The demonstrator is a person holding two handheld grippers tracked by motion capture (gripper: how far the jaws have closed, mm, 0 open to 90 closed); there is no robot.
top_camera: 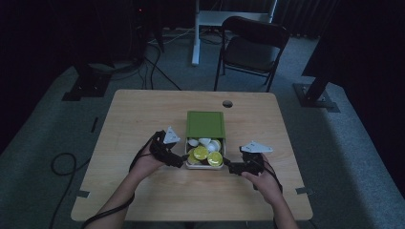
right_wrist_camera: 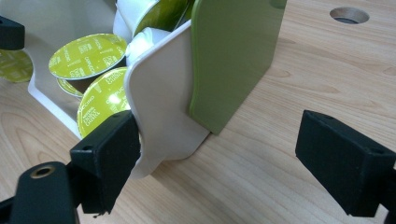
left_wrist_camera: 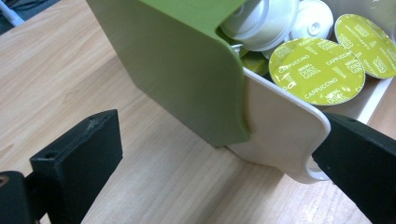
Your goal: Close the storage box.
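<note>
A white box (top_camera: 204, 165) of coffee pods (top_camera: 200, 152), half covered by a green lid (top_camera: 205, 124), is seen mid-desk (top_camera: 143, 114). It is flanked by the left gripper (top_camera: 180, 161) and right gripper (top_camera: 228, 165), both released, jaws spread at its near corners.

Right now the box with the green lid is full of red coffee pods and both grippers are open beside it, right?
Not quite. The pods are yellow-green with "cappuccino" printed on the tops, plus some white ones, not red; the left gripper view shows this. The rest holds: the box has a green lid, and the left gripper and right gripper sit open beside it.
</note>
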